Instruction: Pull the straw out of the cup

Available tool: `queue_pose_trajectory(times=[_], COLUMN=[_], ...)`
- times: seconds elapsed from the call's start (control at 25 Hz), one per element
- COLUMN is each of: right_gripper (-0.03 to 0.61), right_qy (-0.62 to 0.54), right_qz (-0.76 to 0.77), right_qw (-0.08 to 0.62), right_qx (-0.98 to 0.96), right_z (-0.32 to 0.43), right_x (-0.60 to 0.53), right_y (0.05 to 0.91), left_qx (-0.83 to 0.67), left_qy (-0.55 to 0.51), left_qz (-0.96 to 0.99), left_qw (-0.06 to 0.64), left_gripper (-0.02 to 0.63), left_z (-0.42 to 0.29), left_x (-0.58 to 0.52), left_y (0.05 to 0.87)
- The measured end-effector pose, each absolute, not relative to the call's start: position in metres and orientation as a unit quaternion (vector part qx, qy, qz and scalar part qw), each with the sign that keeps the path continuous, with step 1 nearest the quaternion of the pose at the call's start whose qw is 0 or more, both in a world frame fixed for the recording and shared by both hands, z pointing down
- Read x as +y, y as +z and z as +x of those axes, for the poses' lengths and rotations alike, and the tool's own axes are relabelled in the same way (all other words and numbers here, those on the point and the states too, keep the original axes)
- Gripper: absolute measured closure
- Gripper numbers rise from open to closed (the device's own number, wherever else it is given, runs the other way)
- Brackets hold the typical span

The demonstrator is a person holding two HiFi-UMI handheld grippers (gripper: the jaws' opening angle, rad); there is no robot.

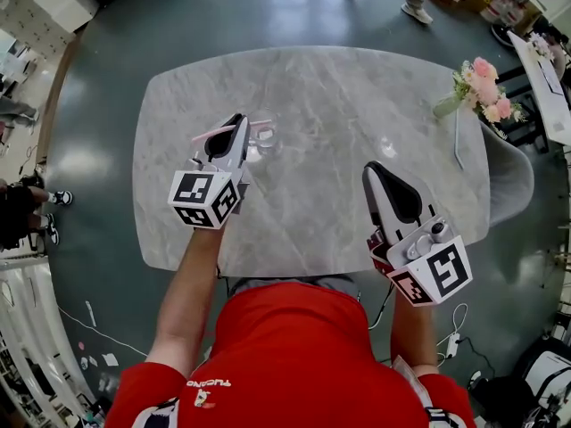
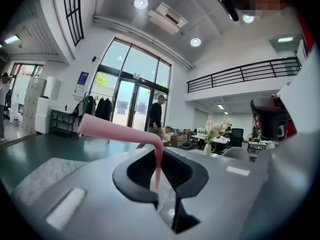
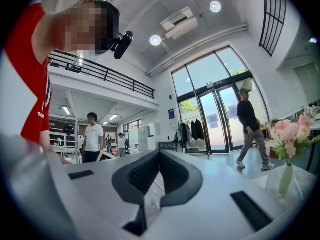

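Observation:
A pink bent straw [image 1: 212,133] [image 2: 120,131] is pinched in my left gripper [image 1: 234,125] [image 2: 159,183], whose jaws are shut on its short lower leg while the long part sticks out to the left. Just right of those fingertips a clear cup [image 1: 266,139] stands on the marble table [image 1: 330,96]. A short pink piece shows above the cup's rim; I cannot tell whether it reaches inside. My right gripper [image 1: 377,169] [image 3: 150,194] hangs over the table's near right part, apart from the cup, with its jaws together and nothing held.
A vase of pink flowers [image 1: 482,87] [image 3: 290,134] stands at the table's far right corner, beside a grey chair [image 1: 510,175]. People stand and walk on the floor beyond the table [image 3: 249,129]. The table's near edge runs just below both grippers.

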State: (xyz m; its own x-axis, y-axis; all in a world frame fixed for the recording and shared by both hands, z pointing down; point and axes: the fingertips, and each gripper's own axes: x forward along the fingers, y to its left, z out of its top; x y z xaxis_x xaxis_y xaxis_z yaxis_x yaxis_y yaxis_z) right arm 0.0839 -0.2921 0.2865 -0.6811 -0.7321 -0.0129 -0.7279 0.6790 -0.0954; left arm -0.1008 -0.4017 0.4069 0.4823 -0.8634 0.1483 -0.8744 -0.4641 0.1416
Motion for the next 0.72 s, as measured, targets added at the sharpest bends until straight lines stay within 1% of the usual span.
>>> queue_pose_trajectory(times=[0.16,0.4,0.56,0.72], right_gripper=[0.577,0.577,0.577,0.577], right_qy=[-0.037,-0.028,-0.022,-0.020], right_qz=[-0.393,-0.381,-0.374,-0.368], right_qw=[0.033,0.042,0.048,0.051], right_qx=[0.918,0.923,0.926,0.928], right_z=[0.079,0.074,0.064,0.055], right_x=[-0.290,-0.288,-0.282,-0.276], right_y=[0.281,0.277,0.271,0.268], left_qx=[-0.494,-0.481,-0.475,-0.468], left_qy=[0.012,-0.014,-0.022,-0.029], left_qz=[0.867,0.877,0.880,0.883], left_qw=[0.059,0.020,0.002,0.002], left_gripper=[0.577,0.577,0.577,0.577], left_z=[-0.096,-0.086,-0.090,-0.094], left_x=[-0.379,-0.342,-0.315,-0.294], left_y=[0.366,0.320,0.297,0.286])
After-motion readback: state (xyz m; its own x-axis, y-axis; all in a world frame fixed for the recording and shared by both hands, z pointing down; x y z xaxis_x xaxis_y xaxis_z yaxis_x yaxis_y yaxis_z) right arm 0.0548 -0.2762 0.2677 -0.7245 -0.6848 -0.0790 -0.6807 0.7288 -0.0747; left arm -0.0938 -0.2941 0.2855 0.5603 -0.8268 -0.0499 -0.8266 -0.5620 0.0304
